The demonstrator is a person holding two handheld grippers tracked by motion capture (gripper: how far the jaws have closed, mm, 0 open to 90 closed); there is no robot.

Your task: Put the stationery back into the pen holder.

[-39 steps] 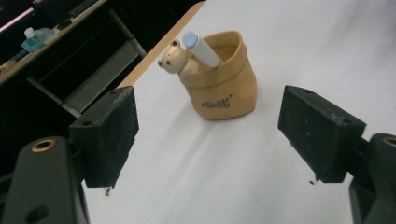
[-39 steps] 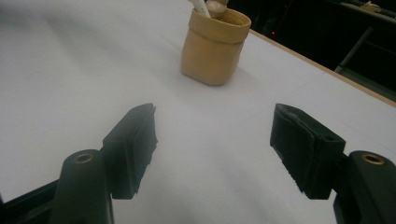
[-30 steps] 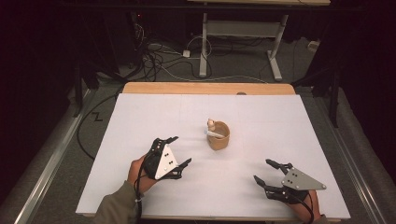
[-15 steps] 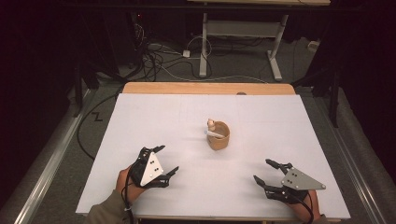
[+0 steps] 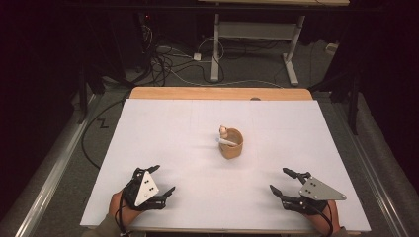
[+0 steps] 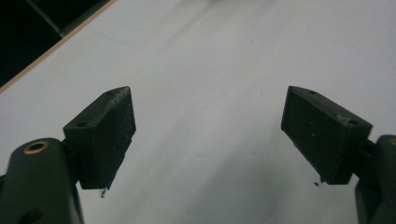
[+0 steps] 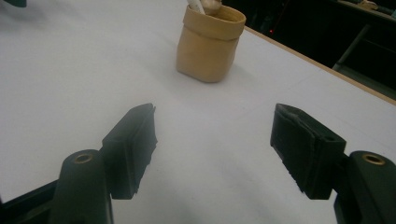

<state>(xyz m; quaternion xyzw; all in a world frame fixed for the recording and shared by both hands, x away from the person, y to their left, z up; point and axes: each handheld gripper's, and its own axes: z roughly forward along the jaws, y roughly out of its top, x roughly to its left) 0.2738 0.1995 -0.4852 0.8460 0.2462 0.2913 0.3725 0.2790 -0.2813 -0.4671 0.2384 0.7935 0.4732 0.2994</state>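
The white-topped bench [image 5: 197, 133] carries one object: a small tan, soft-sided cylindrical cup [image 5: 231, 143] holding a white stick-like item [image 5: 228, 141], standing upright just past the centre. The left tool [image 5: 159, 181] rests at about 7 o'clock near the bench's front edge, jaws spread wide and empty. The right tool [image 5: 284, 181] rests at about 5 o'clock, jaws likewise released around nothing. Both sit well apart from the cup; this reads as a neutral, ready stance, with each tool free to approach. In the right gripper view the cup [image 7: 211, 43] stands ahead at roughly 12 o'clock, so the right tool appears better aligned for a reach.
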